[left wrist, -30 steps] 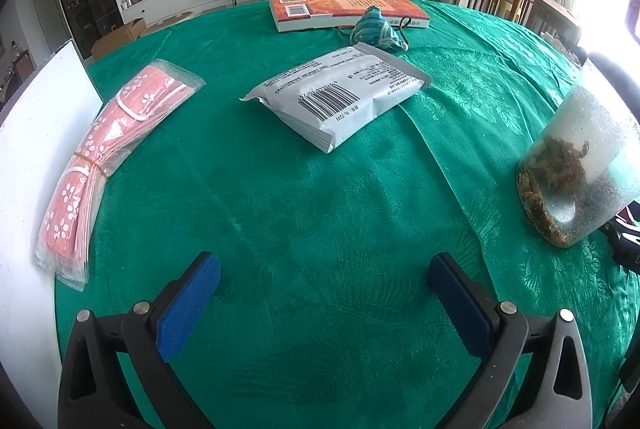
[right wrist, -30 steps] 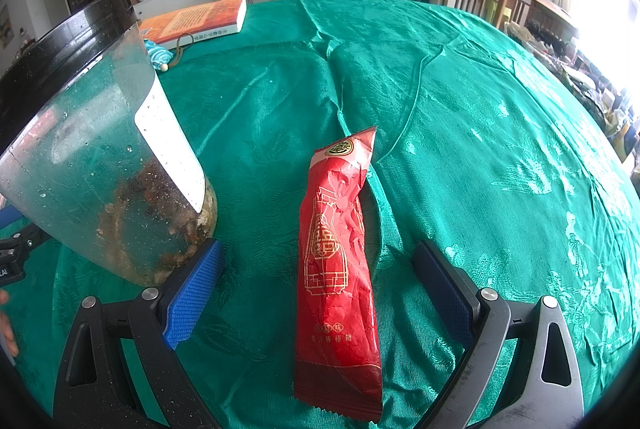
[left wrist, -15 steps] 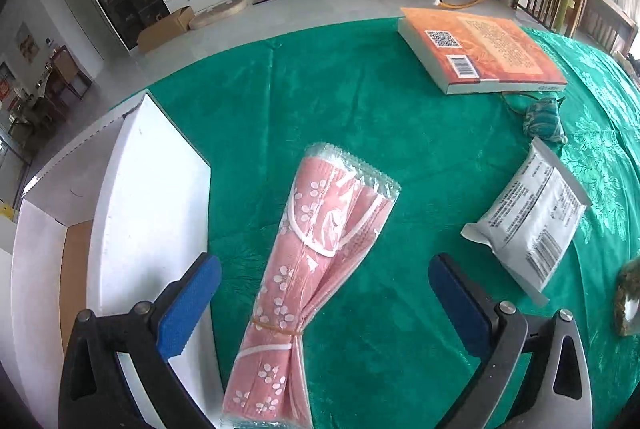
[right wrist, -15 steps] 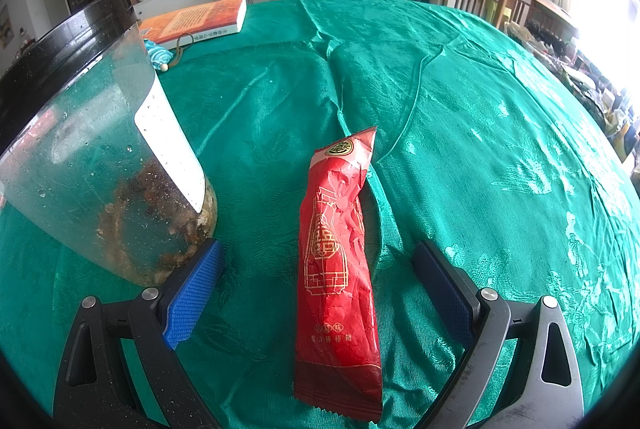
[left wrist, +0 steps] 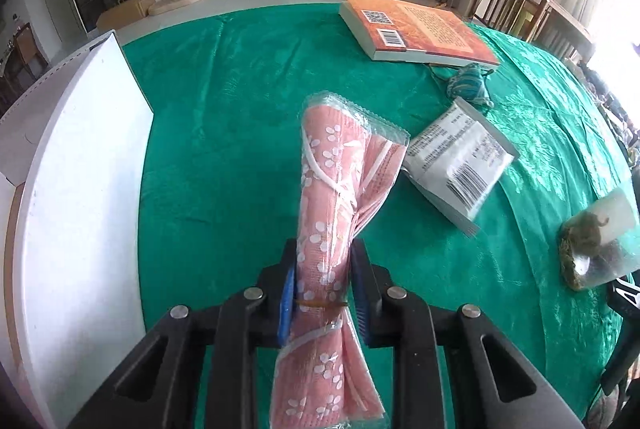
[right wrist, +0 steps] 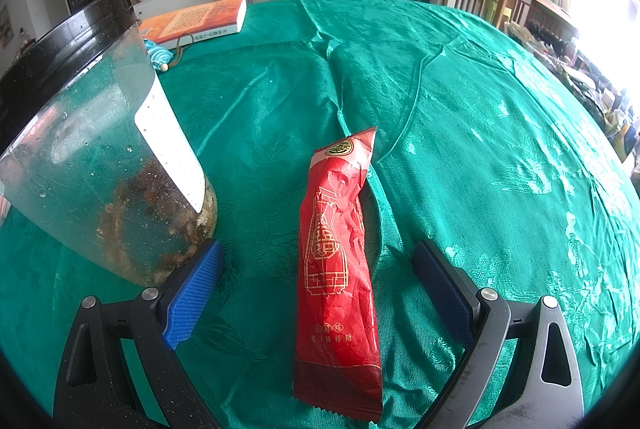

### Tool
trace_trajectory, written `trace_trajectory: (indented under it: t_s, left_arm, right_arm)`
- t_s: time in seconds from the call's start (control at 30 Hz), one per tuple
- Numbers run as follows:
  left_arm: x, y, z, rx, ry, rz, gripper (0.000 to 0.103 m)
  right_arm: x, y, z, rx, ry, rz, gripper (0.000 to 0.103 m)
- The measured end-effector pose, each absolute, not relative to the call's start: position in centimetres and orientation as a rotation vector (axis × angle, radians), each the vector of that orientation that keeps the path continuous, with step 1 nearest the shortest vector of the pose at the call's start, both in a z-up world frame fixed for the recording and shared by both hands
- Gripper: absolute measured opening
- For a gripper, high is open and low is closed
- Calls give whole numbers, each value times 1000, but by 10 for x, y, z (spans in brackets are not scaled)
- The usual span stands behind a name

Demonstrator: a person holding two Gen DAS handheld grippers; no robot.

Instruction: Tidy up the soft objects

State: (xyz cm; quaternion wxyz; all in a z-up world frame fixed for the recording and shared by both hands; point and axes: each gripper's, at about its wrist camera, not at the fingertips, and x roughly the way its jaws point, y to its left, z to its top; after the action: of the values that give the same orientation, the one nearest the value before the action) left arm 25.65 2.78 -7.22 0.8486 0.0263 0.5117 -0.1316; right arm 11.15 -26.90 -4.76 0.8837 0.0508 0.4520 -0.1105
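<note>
While the right tool gapes around a red packet, the left tool has just clamped a pink pack.

Box lies left of the mask pack — book behind, jar right.

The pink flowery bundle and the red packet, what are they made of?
Pink flowery bundle: looks like soft fabric or paper in clear shiny plastic wrap; it pinches narrow in the left claw. Red packet: thin glossy plastic or foil film, judging by its crinkles and shine.
</note>
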Motion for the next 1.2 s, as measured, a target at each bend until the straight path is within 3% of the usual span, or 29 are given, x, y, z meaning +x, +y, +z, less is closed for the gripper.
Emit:
trace_trajectory:
  t_s: [0.13,0.2,0.27,0.33,0.43,1.2]
  left_arm:
    - [193,-1,-75,-27,1059,-339,27]
    - [168,-18,-82,-30,1046,-331,41]
    - [156,-32,-93,-7,1040,-313,89]
    - [146,-47,-100,78,1000,-307,99]
    - [139,-55,-105,172,960,-308,103]
    - [144,-53,-107,147,956,-307,103]
  right_arm:
    - [111,-269,-48,106,941,-230,96]
    - [112,-269,-48,106,941,-230,96]
    - [112,-269,-48,106,941,-230,96]
    - [111,-269,-48,106,941,-230,96]
    - [111,-269,-48,106,941,-230,96]
    - [112,-269,-48,106,940,-230,96]
